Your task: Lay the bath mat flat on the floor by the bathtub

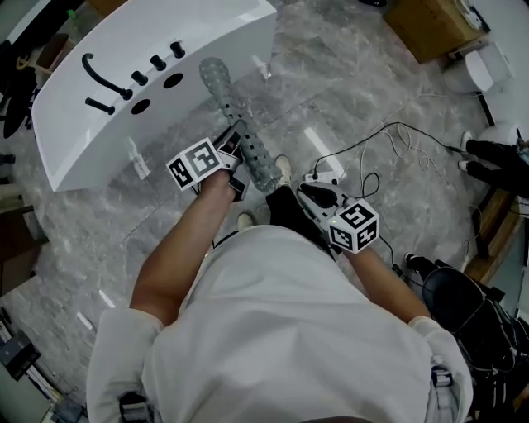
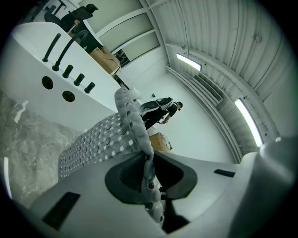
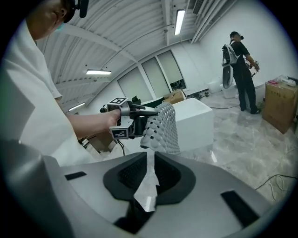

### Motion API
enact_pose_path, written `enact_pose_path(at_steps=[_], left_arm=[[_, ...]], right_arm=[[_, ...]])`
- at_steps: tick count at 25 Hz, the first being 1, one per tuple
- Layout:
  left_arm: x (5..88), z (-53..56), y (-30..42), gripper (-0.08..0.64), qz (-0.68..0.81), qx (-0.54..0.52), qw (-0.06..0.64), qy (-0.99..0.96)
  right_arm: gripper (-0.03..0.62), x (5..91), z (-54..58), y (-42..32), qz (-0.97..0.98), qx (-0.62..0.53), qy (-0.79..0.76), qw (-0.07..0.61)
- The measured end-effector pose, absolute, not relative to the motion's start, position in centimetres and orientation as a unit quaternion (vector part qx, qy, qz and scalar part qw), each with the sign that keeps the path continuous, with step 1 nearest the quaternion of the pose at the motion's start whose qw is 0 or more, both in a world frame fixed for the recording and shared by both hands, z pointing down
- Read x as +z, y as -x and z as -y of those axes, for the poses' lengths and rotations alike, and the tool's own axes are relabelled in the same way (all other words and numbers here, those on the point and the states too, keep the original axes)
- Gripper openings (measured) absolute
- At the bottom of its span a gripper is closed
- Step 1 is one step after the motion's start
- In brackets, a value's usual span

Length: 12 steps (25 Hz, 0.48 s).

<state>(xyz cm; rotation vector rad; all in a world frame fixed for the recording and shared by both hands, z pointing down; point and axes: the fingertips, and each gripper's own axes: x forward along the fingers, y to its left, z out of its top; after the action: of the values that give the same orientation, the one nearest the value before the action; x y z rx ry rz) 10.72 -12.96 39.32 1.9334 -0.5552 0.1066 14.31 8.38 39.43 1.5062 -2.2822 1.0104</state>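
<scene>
The bath mat (image 1: 241, 132), translucent grey with rows of holes, hangs loosely rolled in the air just in front of the white bathtub (image 1: 207, 37). My left gripper (image 1: 235, 147) is shut on one edge of it; in the left gripper view the mat (image 2: 93, 139) runs up out of the closed jaws (image 2: 148, 173). My right gripper (image 1: 311, 187) is to the right of the mat and apart from it. Its jaws (image 3: 150, 173) stand a narrow gap apart, open, with only floor showing between them. From there the mat (image 3: 163, 125) dangles ahead under the left gripper.
The floor is grey marble tile. Cables (image 1: 388, 136) trail on it to the right, near a cardboard box (image 1: 430, 25) and dark gear (image 1: 463, 306). My shoes (image 1: 283, 169) are below the mat. A person (image 3: 240, 69) stands far off by a box (image 3: 279, 104).
</scene>
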Motion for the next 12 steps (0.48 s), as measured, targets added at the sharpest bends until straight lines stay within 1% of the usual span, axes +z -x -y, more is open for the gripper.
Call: enact_pose_path(at_steps=[5,12], left_arm=[[40.4,18.4,-17.3,0.061,0.26,0.035,0.544,-0.797],[43.2,26.7,-28.7,0.061,0.276,0.014,0.549,-0.789]], right_arm=[[0.057,39.8,-2.4,-20.0,0.801,0.349,-0.473,0.116],[0.052,42.8,2.2,-27.6,0.799,0.385,-0.447,0.116]])
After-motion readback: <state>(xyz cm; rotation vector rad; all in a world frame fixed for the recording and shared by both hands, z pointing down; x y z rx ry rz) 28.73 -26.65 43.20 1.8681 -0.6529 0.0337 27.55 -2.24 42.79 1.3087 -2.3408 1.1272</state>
